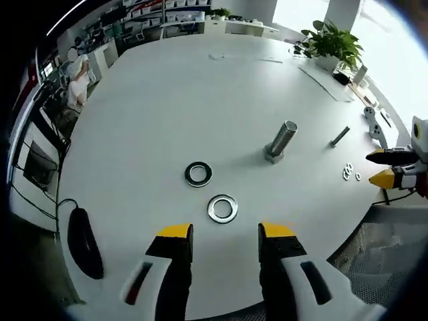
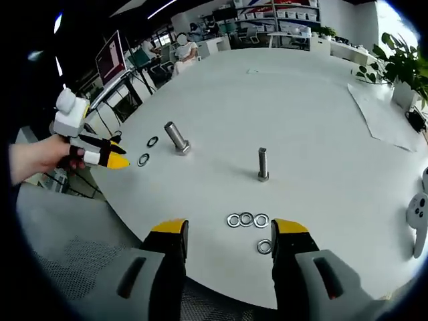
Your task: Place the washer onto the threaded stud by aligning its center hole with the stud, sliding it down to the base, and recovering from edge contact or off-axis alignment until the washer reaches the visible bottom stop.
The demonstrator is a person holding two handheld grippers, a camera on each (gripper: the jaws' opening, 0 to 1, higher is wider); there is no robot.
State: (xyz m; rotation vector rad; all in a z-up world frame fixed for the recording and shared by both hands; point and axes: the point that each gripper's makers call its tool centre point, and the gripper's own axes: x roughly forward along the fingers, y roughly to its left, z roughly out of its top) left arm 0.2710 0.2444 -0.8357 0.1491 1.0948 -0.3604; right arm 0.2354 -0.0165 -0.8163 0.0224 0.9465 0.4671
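Both the left gripper (image 1: 226,235) and right gripper (image 2: 229,231) are held open, empty. Two washers (image 1: 222,208) lie near the large threaded stud (image 1: 281,142).

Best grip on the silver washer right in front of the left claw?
The silver washer lies flat on the table, so probably come straight down with the left claw, one jaw through the hole, one outside the near rim. Both jaws stand open.
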